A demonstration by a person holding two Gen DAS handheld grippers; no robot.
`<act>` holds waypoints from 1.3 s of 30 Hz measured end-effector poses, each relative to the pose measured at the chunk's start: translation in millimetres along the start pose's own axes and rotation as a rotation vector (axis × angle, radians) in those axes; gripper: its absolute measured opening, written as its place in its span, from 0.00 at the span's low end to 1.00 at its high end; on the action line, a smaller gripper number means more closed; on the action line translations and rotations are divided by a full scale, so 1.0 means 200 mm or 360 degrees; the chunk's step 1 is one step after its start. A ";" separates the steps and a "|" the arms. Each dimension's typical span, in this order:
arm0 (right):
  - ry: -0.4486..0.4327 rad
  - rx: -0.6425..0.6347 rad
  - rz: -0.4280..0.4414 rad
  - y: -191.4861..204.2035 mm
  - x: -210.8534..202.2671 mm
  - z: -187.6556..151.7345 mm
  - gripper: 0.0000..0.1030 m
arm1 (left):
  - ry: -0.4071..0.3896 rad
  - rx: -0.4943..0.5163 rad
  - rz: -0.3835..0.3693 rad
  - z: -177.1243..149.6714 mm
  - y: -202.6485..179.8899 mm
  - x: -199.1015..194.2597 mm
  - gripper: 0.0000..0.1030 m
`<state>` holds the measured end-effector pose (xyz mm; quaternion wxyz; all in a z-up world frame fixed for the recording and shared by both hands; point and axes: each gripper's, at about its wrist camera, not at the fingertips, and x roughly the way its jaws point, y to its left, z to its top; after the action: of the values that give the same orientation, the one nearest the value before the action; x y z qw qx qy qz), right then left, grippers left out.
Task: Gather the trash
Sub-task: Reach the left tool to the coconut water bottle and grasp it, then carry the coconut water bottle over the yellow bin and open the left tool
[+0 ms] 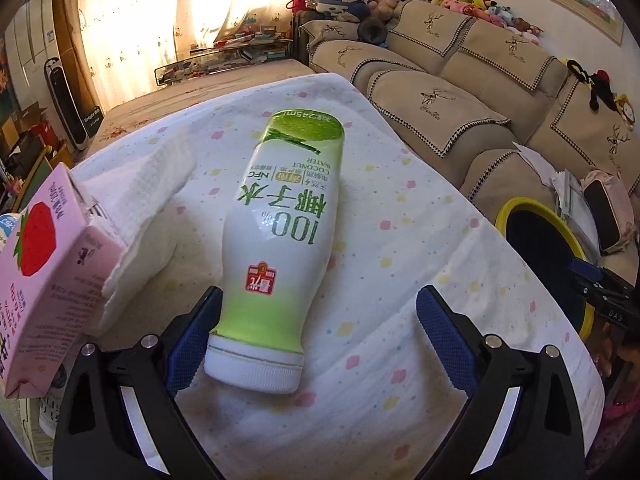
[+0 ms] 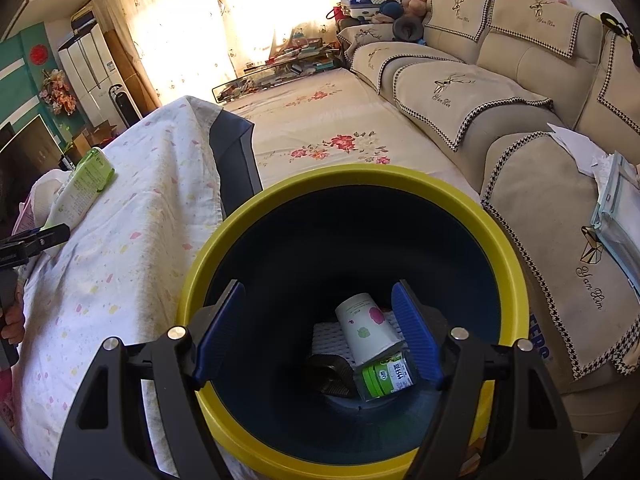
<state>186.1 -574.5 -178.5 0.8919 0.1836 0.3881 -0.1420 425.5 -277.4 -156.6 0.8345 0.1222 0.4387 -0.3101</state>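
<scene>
— How many things on the worktop (image 1: 400,280)?
— Three: one bottle (image 1: 280,216) lying on its side, one pink carton (image 1: 44,264), one folded white napkin (image 1: 152,216). All on the spotted cloth (image 1: 420,220).
— Relative to the bottle?
— Carton well off to the left in the left wrist view, napkin between carton and bottle, just beside the bottle. Yellow-rimmed bin (image 1: 540,256) beyond the cloth's edge to the right.
— And inside the bin (image 2: 508,256)?
— Counted from the right wrist view: one paper cup (image 2: 366,326) on its side, one small green-labelled container (image 2: 386,376) touching the cup, one dark crumpled thing (image 2: 332,374) beside both, one white patterned sheet underneath. Four in all.
— Left gripper (image 1: 320,312)?
— Jaws wide open, straddling the capped end of the bottle. Left pad right against the bottle's side, perhaps touching; right pad well apart from it. No squeeze on anything.
— Right gripper (image 2: 320,336)?
— Jaws wide apart over the mouth of the bin, holding nothing, pointing down at the cup.
</scene>
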 end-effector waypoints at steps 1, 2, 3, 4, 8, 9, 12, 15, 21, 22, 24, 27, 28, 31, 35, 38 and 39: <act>0.0000 -0.0001 0.0001 0.00 0.00 0.00 0.70 | 0.0007 -0.0012 0.0004 0.02 -0.01 0.02 0.92; 0.0000 -0.0001 0.0003 0.00 0.00 0.00 0.70 | 0.0013 -0.0021 0.0014 0.04 -0.02 0.03 0.92; -0.0001 0.0001 0.0005 0.00 0.00 0.00 0.70 | 0.0016 -0.0026 0.0019 0.06 -0.03 0.05 0.92; -0.0001 0.0004 0.0006 0.00 0.01 0.00 0.70 | 0.0020 -0.0033 0.0027 0.08 -0.03 0.06 0.92; -0.0002 0.0014 0.0014 -0.02 0.01 0.00 0.70 | 0.0040 -0.0045 0.0070 0.17 -0.04 0.13 0.92; -0.0001 0.0014 0.0016 -0.02 0.01 0.00 0.70 | 0.0053 -0.0050 0.0081 0.18 -0.04 0.15 0.88; 0.0005 0.0015 0.0025 -0.02 0.02 0.00 0.70 | 0.0064 -0.0060 0.0160 0.21 -0.04 0.18 0.75; 0.0013 0.0020 0.0033 -0.02 0.02 -0.01 0.70 | 0.0066 -0.0088 0.0199 0.22 -0.01 0.18 0.58; 0.0006 0.0028 0.0052 -0.02 -0.01 -0.03 0.70 | 0.0062 -0.0166 0.0164 0.16 0.03 0.13 0.53; 0.0001 0.0029 0.0055 -0.02 -0.02 -0.04 0.70 | 0.0061 -0.0180 0.0150 0.14 0.03 0.11 0.53; -0.0013 0.0030 0.0060 -0.03 -0.05 -0.05 0.70 | 0.0062 -0.0202 0.0117 0.07 0.01 0.07 0.52; -0.0033 0.0036 0.0070 -0.04 -0.11 -0.06 0.70 | 0.0062 -0.0195 0.0092 -0.04 -0.05 -0.02 0.52; -0.0039 0.0037 0.0073 -0.04 -0.12 -0.06 0.70 | 0.0061 -0.0189 0.0086 -0.08 -0.07 -0.05 0.52; -0.0062 0.0038 0.0085 -0.05 -0.18 -0.08 0.70 | 0.0055 -0.0163 0.0060 -0.23 -0.15 -0.16 0.52; -0.0091 0.0036 0.0086 -0.07 -0.26 -0.11 0.70 | 0.0035 -0.0091 0.0018 -0.38 -0.29 -0.32 0.52; -0.0114 0.0040 0.0076 -0.10 -0.32 -0.14 0.70 | 0.0014 -0.0040 -0.0040 -0.44 -0.40 -0.42 0.52; -0.0122 0.0045 0.0070 -0.12 -0.34 -0.14 0.70 | 0.0005 -0.0013 -0.0059 -0.45 -0.45 -0.45 0.52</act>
<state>114.2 -574.9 -151.7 0.9064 0.1990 0.3475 -0.1347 273.3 -267.3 -130.4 0.8285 0.1113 0.4434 -0.3235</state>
